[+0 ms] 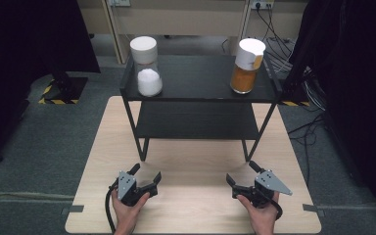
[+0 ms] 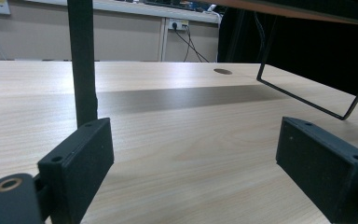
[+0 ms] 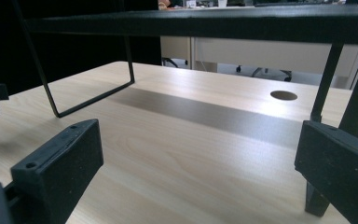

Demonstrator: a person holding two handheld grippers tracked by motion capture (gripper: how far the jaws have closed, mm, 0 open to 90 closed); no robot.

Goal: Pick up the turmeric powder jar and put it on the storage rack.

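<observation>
A black two-tier shelf [image 1: 198, 93] stands at the far half of the light wooden table [image 1: 196, 205]. On its top tier, a jar of white powder [image 1: 147, 67] with a white lid sits at the left and a jar of orange powder [image 1: 246, 66] with a white lid at the right. My left gripper [image 1: 145, 174] rests near the table's front left, open and holding nothing. My right gripper [image 1: 242, 173] rests at the front right, open too. In the left gripper view the jaws frame bare tabletop and a shelf leg [image 2: 81, 60]. The right gripper view looks under the shelf [image 3: 200, 21].
The shelf's lower tier [image 1: 196, 122] is bare. A round cable hole [image 3: 283, 95] lies in the tabletop behind the shelf. Cables [image 1: 274, 34] trail on the grey floor at the back right. Dark curtains [image 1: 352, 73] flank both sides.
</observation>
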